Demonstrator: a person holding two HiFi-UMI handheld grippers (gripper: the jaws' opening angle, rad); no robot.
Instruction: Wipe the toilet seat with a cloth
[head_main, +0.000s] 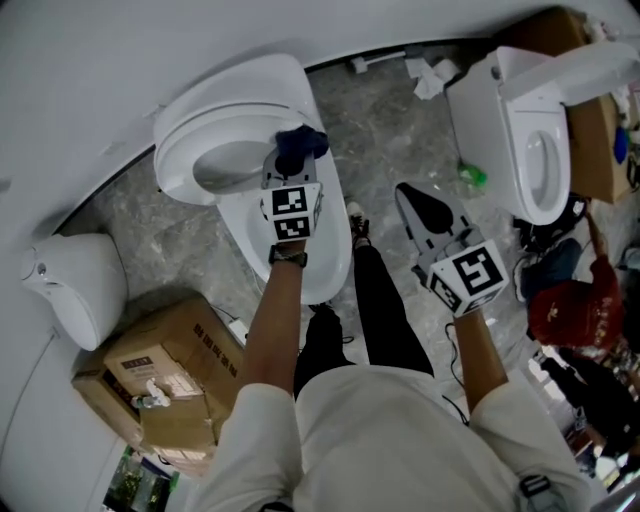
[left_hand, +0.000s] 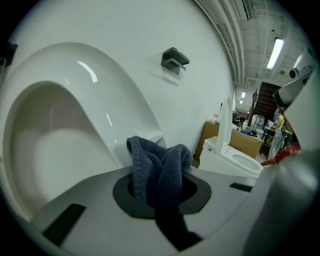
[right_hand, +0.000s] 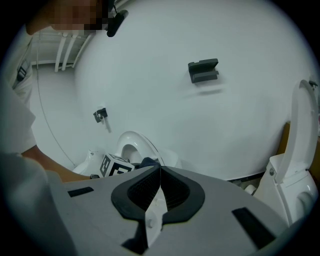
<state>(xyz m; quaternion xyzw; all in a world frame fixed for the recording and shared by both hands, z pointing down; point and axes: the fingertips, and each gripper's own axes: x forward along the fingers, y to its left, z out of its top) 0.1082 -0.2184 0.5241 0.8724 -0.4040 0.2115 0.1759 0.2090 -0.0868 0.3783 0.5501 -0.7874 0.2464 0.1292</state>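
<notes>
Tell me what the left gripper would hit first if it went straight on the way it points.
The left gripper is shut on a dark blue cloth, which leads. Straight on, it would probably meet the raised toilet seat near its right edge first; the white wall lies behind. Depth is unclear.

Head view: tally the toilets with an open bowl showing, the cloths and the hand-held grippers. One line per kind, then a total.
toilets: 2
dark blue cloth: 1
hand-held grippers: 2, left, right
total: 5
</notes>
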